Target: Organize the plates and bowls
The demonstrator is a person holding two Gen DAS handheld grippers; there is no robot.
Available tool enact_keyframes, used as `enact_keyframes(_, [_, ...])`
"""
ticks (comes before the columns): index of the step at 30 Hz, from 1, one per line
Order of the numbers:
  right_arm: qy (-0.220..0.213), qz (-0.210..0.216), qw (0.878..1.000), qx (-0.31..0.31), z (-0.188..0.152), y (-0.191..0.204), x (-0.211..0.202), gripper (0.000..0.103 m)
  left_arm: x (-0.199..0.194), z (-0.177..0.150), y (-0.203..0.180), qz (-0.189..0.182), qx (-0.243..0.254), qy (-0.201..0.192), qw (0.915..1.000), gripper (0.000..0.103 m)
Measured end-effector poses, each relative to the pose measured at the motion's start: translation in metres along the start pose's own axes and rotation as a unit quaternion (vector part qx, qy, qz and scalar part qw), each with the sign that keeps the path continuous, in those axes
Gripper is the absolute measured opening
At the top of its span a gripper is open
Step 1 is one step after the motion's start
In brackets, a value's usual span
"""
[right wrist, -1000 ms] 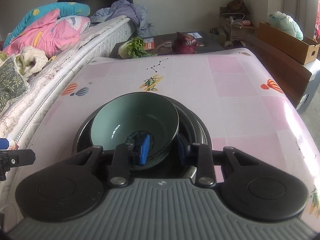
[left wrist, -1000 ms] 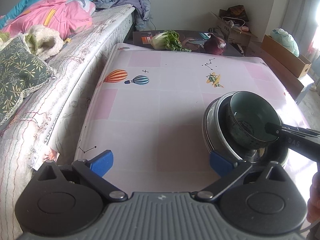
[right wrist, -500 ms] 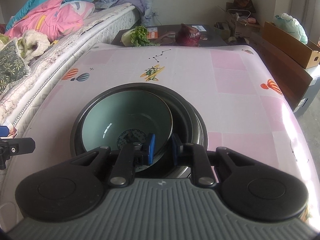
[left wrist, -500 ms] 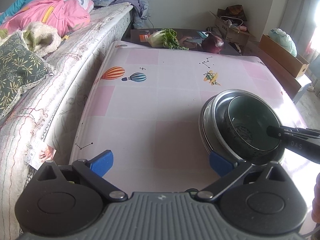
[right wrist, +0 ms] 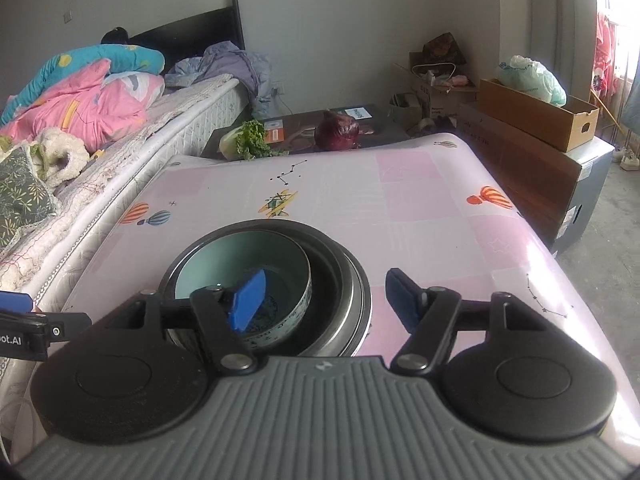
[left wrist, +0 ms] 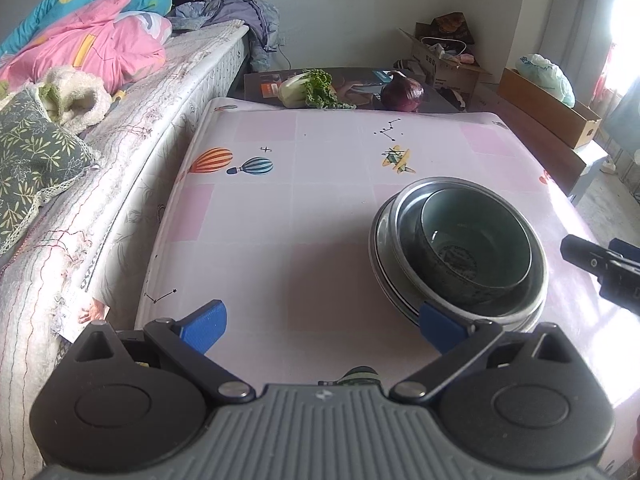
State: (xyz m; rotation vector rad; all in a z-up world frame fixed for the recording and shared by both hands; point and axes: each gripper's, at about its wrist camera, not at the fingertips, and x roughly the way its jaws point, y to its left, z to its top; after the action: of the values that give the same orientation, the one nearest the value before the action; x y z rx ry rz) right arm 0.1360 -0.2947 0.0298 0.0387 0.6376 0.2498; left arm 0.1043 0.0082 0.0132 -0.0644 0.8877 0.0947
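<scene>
I have just let go with the right gripper (right wrist: 326,300): a second ago its jaws were pinched on the near rim of the green bowl (right wrist: 256,280), half a second ago they were tighter still, and they have just been opening, so that they now stand spread with nothing pressed between them. The left blue pad sits over the bowl's interior and the right pad hangs outside the stack, over the pink cloth of the table (right wrist: 420,200). In the left wrist view this gripper has drawn back from the bowl's rim toward the right edge of the picture, clear of the stack. The green bowl now rests inside the metal bowl (left wrist: 536,280), which itself sits on a metal plate (left wrist: 380,276), the whole stack standing on the right half of the table, near its front edge. The green bowl lies off-centre in the metal one, toward the left as the right wrist view shows it, and slightly tilted. The left gripper (left wrist: 320,322) holds nothing; its jaws are wide apart over bare cloth, the right pad just in front of the stack's near edge. My judgement: the nesting step is done, and no other dishes show on the table.
</scene>
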Motion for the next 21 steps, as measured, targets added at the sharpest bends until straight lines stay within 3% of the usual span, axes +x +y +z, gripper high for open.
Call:
enact_keyframes(1, [-0.005,-0.004,1.000,0.001,-0.004,0.000,-0.010,0.087,-0.002,-0.002,-0.003,-0.005,0.004,0.000,1.0000,0.103])
enact_keyframes(6, [0.022,-0.026,0.999,-0.003,-0.033,0.005,-0.043,0.101,-0.005,-0.017,-0.020,-0.021,0.031,0.010,0.9992,0.103])
enact_keyframes(15, [0.091,-0.041,0.995,0.030,-0.062,0.013,-0.052,0.101,-0.004,-0.037,-0.030,-0.024,0.051,0.032,0.9979,0.103])
enact_keyframes(21, [0.100,-0.056,0.993,0.021,-0.058,0.015,-0.049,0.101,-0.005,-0.037,-0.032,-0.017,0.054,0.029,0.9980,0.103])
